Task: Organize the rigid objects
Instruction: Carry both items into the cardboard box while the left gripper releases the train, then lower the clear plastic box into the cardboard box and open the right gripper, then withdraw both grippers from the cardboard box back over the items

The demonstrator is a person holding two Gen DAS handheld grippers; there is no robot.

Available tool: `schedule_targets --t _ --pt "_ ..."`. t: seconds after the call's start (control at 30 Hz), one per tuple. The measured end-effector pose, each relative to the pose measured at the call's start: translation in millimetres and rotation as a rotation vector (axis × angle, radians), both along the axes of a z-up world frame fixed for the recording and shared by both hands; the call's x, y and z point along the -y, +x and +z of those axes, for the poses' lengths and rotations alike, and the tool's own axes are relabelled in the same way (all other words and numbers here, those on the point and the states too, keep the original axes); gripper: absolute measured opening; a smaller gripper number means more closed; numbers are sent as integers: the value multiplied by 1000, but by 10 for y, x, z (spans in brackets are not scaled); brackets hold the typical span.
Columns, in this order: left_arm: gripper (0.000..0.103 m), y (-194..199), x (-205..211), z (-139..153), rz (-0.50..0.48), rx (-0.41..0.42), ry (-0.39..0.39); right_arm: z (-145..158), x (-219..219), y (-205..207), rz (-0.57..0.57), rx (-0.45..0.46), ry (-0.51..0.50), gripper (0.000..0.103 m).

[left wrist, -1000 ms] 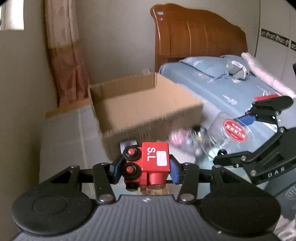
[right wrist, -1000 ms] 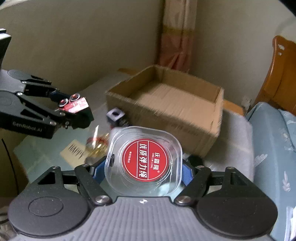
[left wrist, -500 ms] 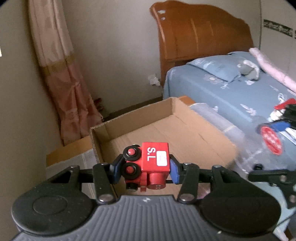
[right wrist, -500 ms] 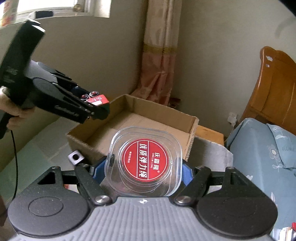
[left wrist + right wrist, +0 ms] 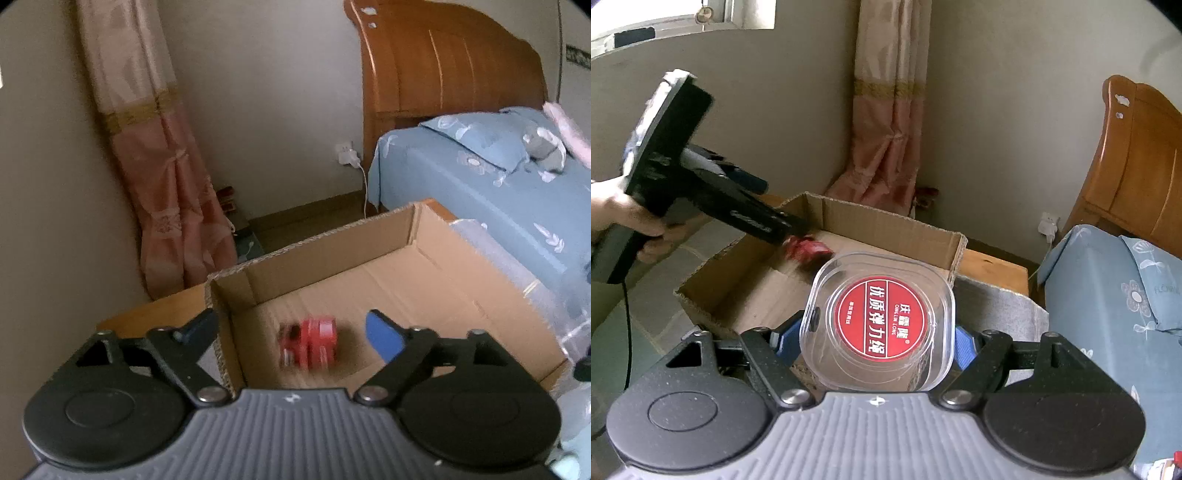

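Note:
An open cardboard box (image 5: 314, 243) stands below both grippers. My left gripper (image 5: 291, 328) hangs over its near left corner with its jaws opening, the blue pads wide apart. A red toy engine (image 5: 308, 341), blurred, lies free between and below the pads, over the box floor. In the right wrist view the same toy (image 5: 809, 249) shows just under the left gripper (image 5: 798, 230), which a hand (image 5: 624, 218) holds. My right gripper (image 5: 877, 343) is shut on a clear plastic case with a round red label (image 5: 882, 321), held above the box's (image 5: 886, 221) near edge.
A pink curtain (image 5: 162, 177) hangs against the wall behind the box. To the right is a bed with a blue sheet (image 5: 480, 177) and a wooden headboard (image 5: 443, 66). A low wooden stand (image 5: 993, 269) sits between box and bed.
My left gripper travelled over the box, then its jaws spread and let go of the red toy, which now drops inside. The right gripper came closer to the box with the clear case.

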State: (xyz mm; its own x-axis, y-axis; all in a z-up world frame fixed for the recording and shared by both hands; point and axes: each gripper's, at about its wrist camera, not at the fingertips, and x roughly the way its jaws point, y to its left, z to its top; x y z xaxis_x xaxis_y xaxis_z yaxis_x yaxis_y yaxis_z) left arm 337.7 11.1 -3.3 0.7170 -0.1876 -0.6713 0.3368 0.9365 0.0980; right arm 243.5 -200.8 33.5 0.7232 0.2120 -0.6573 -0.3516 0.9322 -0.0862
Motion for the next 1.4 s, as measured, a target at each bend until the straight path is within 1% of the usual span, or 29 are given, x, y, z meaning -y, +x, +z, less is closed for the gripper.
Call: schedule_targets --t 0.03,0.3,0.43,0.53,0.67,0.77,0.9,1.0,1.03,1.07,1.1,1.13,1.17,1.3,1.4 --pt "95 -36 -19 13 2 0 -8 -5 0 13 -1 -2 1 81" --pt "100 -462 -193 107 16 22 -14 5 -17 148 9 -29 3 81" --pt "102 -754 -305 124 92 88 -40 6 -37 255 20 -40 4 81" --pt "102 -909 -357 99 149 82 -48 5 -56 350 29 -39 4 81" --pt "102 -1130 -385 87 189 106 -41 -30 -108 549 35 -70 -3 81" --pt "102 -1291 -384 26 180 94 -54 -62 -183 692 34 -77 -28 81" --pt "102 -1485 -352 -110 148 63 -68 -88 -228 854 28 -92 -27 81" --pt "102 -1604 -372 -165 150 57 -90 -105 -253 998 7 -89 -32 82" --pt "102 -1642 -380 -184 146 54 -91 -111 -254 1035 0 -83 -29 82" --pt "102 -1685 -384 -193 147 56 -90 -114 -251 1064 -5 -71 -24 86" --pt "102 -1715 -383 -201 143 58 -89 -118 -246 1082 -15 -63 -24 97" --pt "102 -1783 -374 -211 134 61 -83 -119 -233 1085 -31 -53 -25 103" --pt "102 -1812 -365 -224 130 64 -74 -112 -217 1074 -39 -44 -19 103" --pt "102 -1950 -322 -286 116 77 -15 -84 -170 959 -55 -61 -1 103" --pt "102 -2009 -309 -322 97 62 -15 -66 -158 820 -62 -70 6 103"
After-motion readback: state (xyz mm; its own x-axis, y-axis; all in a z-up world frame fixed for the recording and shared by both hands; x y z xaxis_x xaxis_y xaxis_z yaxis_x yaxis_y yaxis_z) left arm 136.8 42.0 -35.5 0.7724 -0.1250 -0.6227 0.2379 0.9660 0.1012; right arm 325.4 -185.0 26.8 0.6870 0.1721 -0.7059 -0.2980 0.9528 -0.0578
